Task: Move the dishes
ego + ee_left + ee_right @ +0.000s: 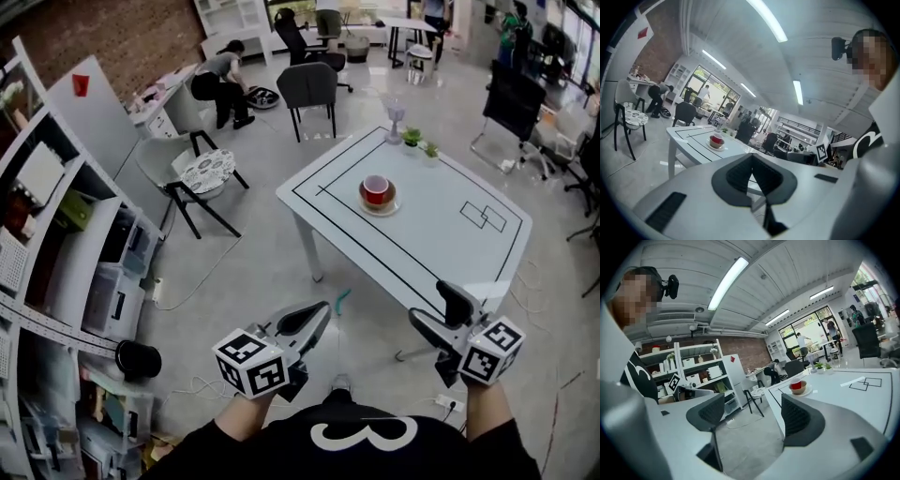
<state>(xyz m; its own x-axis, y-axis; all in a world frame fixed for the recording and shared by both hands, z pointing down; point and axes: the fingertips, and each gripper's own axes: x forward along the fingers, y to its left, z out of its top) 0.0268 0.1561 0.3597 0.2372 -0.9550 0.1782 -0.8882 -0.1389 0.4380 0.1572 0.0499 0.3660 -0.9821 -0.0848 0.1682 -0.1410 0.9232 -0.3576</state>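
Observation:
A red cup [376, 188] sits in a brown bowl on a white plate [379, 206] near the middle of the white table [450, 253]. Both grippers hang off the table's near corner, well short of the dishes. My left gripper [319, 312] is shut with nothing in it, its dark pads [740, 176] pressed together. My right gripper [436, 309] is open and empty. The stacked dishes show far off in the left gripper view [716, 140], and past the right gripper's spread fingers [797, 416] in its own view [798, 386].
Two small potted plants [411, 137] and a glass vase [395, 117] stand at the table's far corner. Black rectangles [483, 216] mark the tabletop. A chair carrying a patterned dish [206, 171] stands left of the table, shelves [56, 281] line the left wall, and people work farther back.

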